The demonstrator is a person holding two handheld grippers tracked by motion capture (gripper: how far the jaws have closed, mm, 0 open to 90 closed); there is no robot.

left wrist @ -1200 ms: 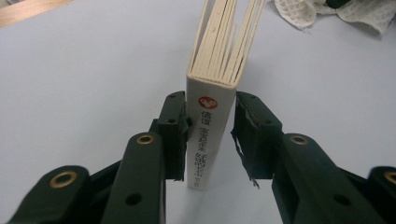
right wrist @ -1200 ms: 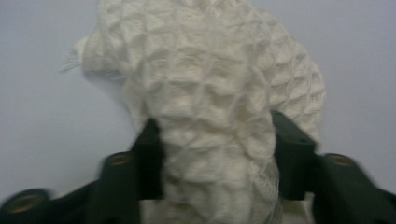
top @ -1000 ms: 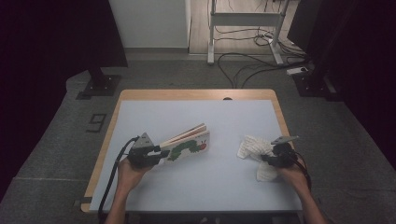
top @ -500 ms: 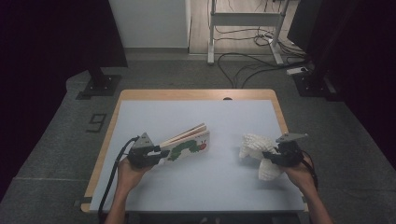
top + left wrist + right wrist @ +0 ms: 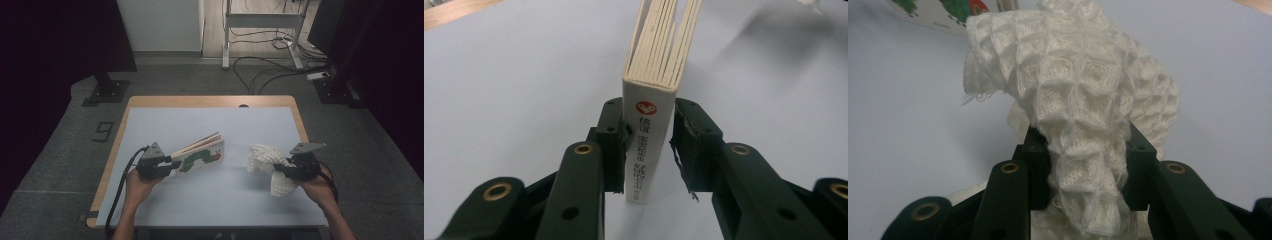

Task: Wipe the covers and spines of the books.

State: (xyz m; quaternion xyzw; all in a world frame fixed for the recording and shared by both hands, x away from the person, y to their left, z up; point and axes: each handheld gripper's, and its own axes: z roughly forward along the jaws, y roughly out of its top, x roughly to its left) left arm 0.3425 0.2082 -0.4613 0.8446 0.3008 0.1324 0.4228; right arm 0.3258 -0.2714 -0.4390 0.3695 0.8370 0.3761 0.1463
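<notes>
The left gripper (image 5: pixel 172 164) clamps the spine of the board book (image 5: pixel 200 154), its jaws set either side of the spine so the pages are free to fan apart at the far end. From above, the book points toward two o'clock from that hand, lying left of the middle of the pale blue table (image 5: pixel 210 125), caterpillar cover facing up. That grip looks meant to pin the book steady while the other hand works on it.

The right gripper (image 5: pixel 278 170) is closed on a bunched white waffle-weave cloth (image 5: pixel 267 159), which bulges over the jaws and hangs below them. It sits at about three o'clock from the book, apart from it, lifted clear of the tabletop. My guess is that the cloth is gathered like this to make a pad for wiping the cover.

In the right gripper view the cloth (image 5: pixel 1073 90) mushrooms above the jaws.
</notes>
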